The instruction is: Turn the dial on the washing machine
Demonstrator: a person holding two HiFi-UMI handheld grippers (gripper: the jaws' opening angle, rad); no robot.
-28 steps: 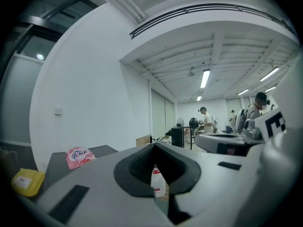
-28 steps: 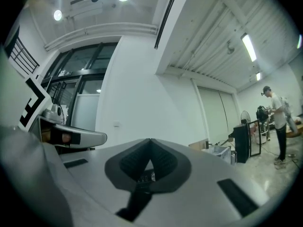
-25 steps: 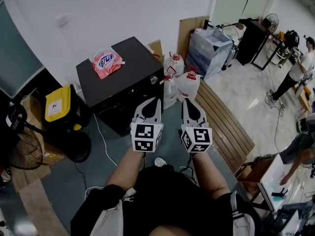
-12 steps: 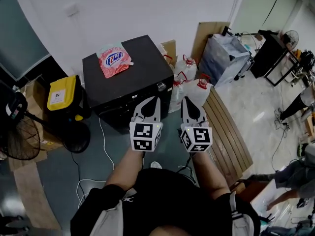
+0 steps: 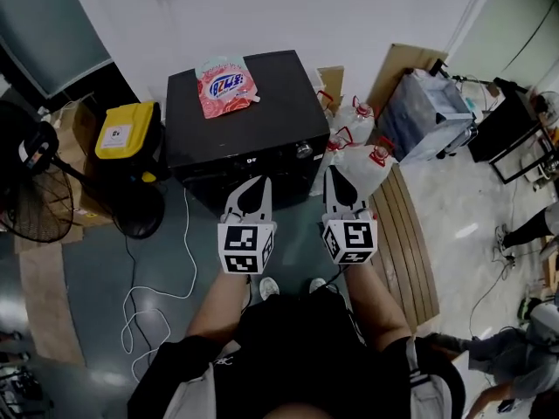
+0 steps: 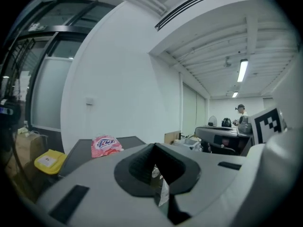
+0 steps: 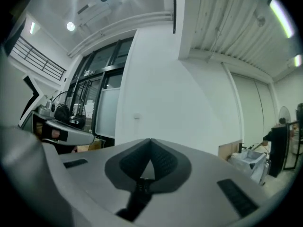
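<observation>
The dial (image 5: 303,150), just ahead-left of the right gripper's (image 5: 335,175) closed, empty jaws, looks small, rigid and slick: pinch its rim.

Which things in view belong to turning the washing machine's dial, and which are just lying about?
For the job: washing machine, dial, left gripper, right gripper (both shut, empty).

Lying about: pink pouch on the machine, yellow case, floor fan, white cable, storage bin.
</observation>
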